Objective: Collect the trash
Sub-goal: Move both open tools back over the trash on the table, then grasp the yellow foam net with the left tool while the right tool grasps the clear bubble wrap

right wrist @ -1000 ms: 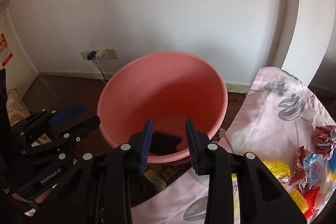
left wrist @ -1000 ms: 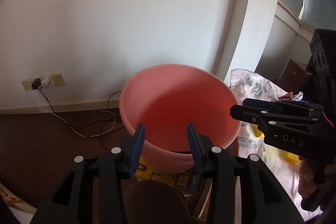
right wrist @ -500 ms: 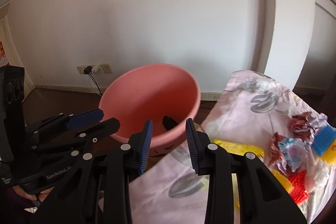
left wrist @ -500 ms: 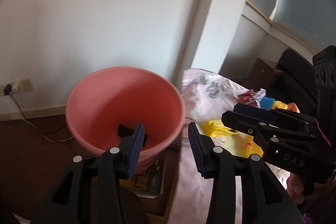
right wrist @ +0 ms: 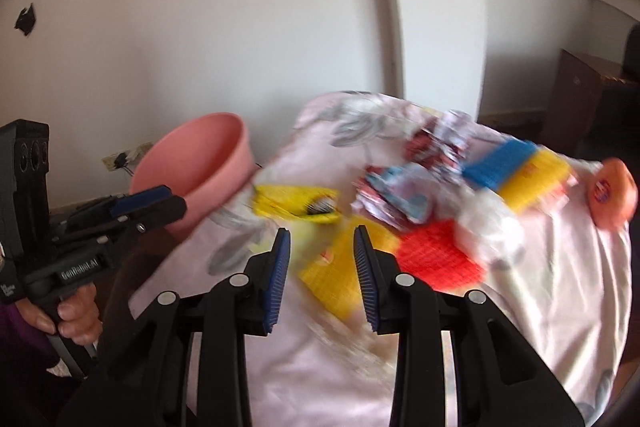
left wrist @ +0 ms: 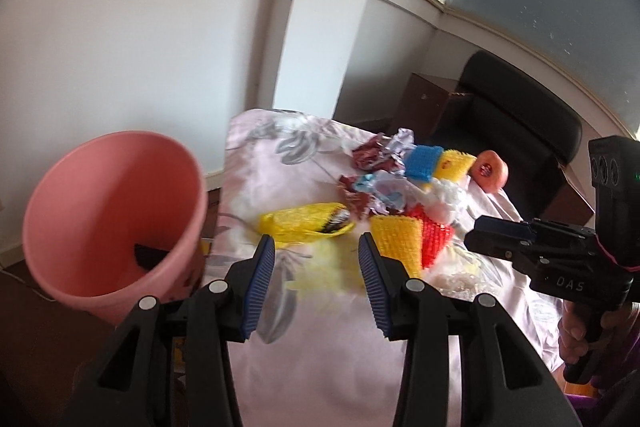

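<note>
Two grippers are up and both have nothing between their fingers. From the left wrist view, your left gripper [left wrist: 316, 267] is held level above the near edge of the cloth-covered table [left wrist: 320, 367], its ribbed blue pads set wide apart and gripping nothing. Beside it on the left is the pink bucket [left wrist: 112, 235], smooth plastic with a round tapering wall, tilted in this lens, and a dark scrap [left wrist: 150, 254] lies inside it. Ahead of your fingers the trash pile sits on the pale floral cloth: a crinkly yellow wrapper [left wrist: 304, 225], a yellow foam net [left wrist: 398, 241] touching a red foam net [left wrist: 436, 237], crumpled foil wrappers [left wrist: 376, 183], a blue net sleeve [left wrist: 422, 163] and an orange round fruit [left wrist: 490, 171] at the far end. Your right gripper [left wrist: 504, 235] reaches in from the right side, seen edge-on (black body, hand wrapped round the handle low down).

From the right wrist view, heavily blurred, your right gripper [right wrist: 322, 271] points down at the table with its blue pads parted and empty; the yellow foam net [right wrist: 340, 275] shows just beyond the gap. The red net [right wrist: 438, 251] lies to its right, the yellow wrapper [right wrist: 296, 205] further back, the bucket [right wrist: 200, 171] off the table's left edge. Your left gripper [right wrist: 152, 203] hangs beside the bucket, hand [right wrist: 76, 315] on its grip.
</note>
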`<state>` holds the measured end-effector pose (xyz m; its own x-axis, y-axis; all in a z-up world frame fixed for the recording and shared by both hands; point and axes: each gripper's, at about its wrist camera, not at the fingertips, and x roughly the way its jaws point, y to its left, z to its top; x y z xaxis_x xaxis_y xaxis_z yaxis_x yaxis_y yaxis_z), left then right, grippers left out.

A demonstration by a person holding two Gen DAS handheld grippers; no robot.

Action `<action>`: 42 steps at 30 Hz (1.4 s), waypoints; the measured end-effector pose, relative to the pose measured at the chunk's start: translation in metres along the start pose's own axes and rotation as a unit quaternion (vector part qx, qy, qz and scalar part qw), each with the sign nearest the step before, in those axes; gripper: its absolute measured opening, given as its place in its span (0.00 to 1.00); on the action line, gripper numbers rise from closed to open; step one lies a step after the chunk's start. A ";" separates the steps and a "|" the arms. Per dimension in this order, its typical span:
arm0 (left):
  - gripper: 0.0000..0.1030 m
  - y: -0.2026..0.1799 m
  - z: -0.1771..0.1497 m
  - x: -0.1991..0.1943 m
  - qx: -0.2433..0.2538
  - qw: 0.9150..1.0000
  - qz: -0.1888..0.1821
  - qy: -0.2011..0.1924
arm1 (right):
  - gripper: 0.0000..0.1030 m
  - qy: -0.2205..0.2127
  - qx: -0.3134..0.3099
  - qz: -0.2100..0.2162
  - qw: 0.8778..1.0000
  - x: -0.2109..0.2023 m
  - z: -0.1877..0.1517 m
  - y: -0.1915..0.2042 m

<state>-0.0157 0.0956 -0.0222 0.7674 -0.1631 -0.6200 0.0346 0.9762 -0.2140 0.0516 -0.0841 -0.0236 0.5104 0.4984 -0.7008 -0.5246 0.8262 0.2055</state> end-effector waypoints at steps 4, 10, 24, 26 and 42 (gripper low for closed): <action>0.45 -0.014 0.000 0.010 0.014 1.000 -0.011 0.010 | 0.33 0.023 0.011 0.000 1.000 -0.008 -0.021 -0.024; 0.48 -0.028 -0.002 0.024 0.021 0.999 -0.020 0.033 | 0.49 0.060 -0.011 0.021 0.998 -0.010 -0.052 -0.039; 0.48 -0.037 -0.006 0.062 0.024 0.995 -0.022 0.091 | 0.50 0.071 -0.042 0.028 0.996 0.012 -0.070 -0.046; 0.48 -0.038 -0.007 0.070 0.023 0.994 -0.024 0.100 | 0.49 0.073 -0.036 0.029 0.996 0.014 -0.071 -0.048; 0.48 -0.065 -0.024 0.110 0.044 0.988 -0.026 0.148 | 0.22 0.062 0.004 0.019 0.998 -0.015 -0.090 -0.075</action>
<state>0.0509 0.0108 -0.0947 0.5426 -0.2361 -0.8061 0.1358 0.9717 -0.1931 0.0219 -0.1777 -0.0898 0.4030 0.4930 -0.7711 -0.5357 0.8102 0.2380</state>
